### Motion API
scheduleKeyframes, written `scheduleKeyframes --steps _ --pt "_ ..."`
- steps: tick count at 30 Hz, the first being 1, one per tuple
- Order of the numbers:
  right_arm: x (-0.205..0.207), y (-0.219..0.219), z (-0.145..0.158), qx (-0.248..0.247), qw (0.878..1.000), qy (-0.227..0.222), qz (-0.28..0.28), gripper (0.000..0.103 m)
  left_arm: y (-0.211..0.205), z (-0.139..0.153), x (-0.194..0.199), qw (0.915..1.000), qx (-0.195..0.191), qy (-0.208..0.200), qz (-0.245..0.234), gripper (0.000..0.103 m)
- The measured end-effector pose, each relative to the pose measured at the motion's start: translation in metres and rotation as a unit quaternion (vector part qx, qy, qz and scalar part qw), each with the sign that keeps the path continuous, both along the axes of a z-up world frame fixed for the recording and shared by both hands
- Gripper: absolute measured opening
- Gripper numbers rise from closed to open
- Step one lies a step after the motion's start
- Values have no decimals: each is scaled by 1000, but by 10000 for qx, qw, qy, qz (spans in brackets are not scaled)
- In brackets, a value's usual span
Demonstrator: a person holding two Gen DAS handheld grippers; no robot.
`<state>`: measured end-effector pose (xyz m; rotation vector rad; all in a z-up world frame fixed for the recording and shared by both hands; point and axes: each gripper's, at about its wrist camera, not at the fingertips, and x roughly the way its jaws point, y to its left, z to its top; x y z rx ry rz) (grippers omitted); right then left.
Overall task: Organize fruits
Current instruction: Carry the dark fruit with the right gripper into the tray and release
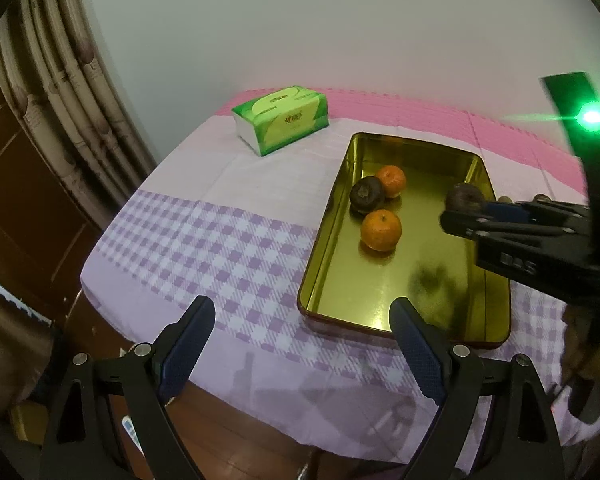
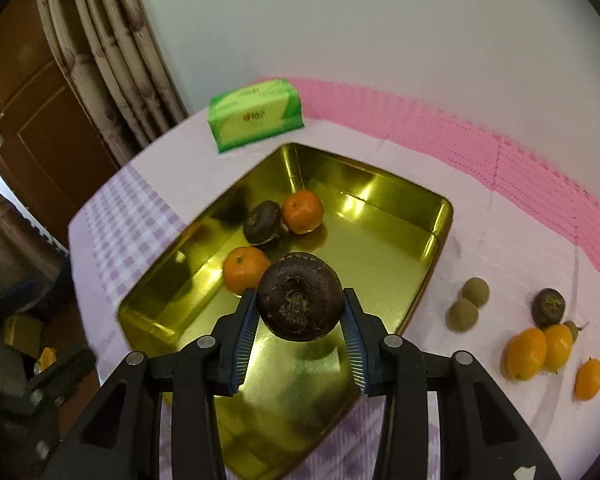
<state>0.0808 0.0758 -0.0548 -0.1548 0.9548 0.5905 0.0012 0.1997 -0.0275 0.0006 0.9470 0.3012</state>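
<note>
The right gripper (image 2: 300, 300) pinched a round, dark, rough-skinned fruit (image 2: 299, 296) above the glossy gold metal tray (image 2: 380, 188), which held two smooth oranges and another dark fruit. The left gripper (image 1: 302, 314) hung with its jaws spread and empty over the checked tablecloth (image 1: 204, 240). Only the right wrist view showed loose fruit—kumquats (image 2: 538, 350) included—lying beside the tray.
</note>
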Motion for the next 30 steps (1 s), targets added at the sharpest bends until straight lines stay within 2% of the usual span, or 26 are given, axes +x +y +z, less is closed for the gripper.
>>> scheduleKeyframes --steps 9,24,27,30 --pt "17 10 -16 -199 9997 149 -35 38 1 -3 3 9999 -31 96 -14 89" --pt "31 20 -22 -138 9995 212 -163 38 2 -9 6 9996 -158 237 -29 89" --pt "29 18 -20 -57 9997 178 -179 38 2 -9 6 9996 -172 235 -27 89" --pt "23 8 -12 228 9993 106 -263 39 1 -11 6 9995 -152 263 -27 89"
